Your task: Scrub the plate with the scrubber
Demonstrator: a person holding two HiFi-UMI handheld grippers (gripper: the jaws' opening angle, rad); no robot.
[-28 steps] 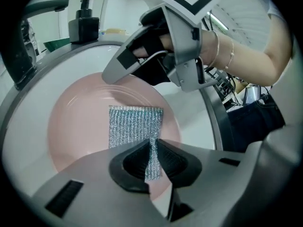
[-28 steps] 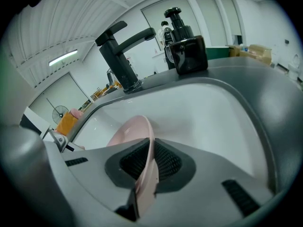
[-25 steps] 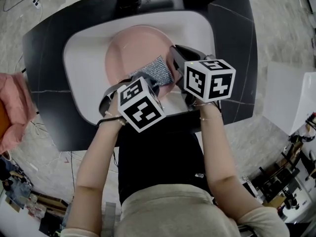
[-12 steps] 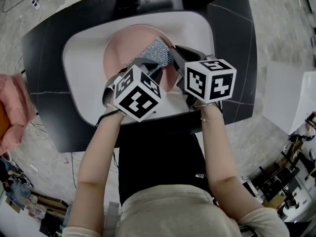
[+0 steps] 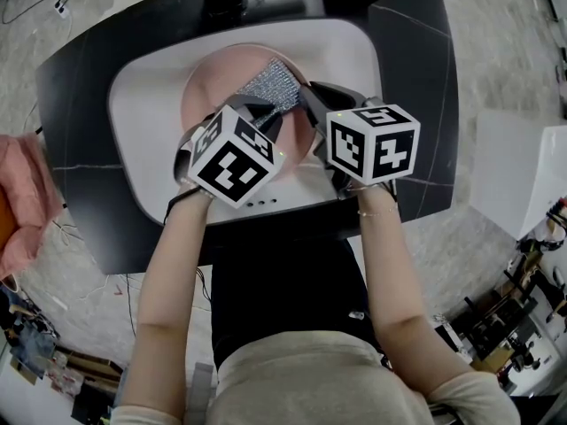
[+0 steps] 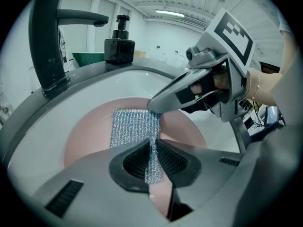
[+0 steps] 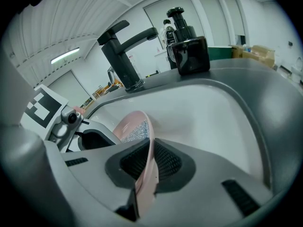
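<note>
My left gripper (image 6: 152,161), fingers (image 6: 173,162) clamped on the silver scrubber (image 6: 135,126), has just swept it from the near edge up across the pink plate (image 5: 205,87) in the sink (image 5: 142,131). My right gripper (image 7: 146,167) stays put, pinching the plate's rim, so scrubbing looks well under way.

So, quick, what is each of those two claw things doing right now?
The left gripper is shut on the silver scrubber.
The right gripper is shut on the rim of the pink plate.
</note>
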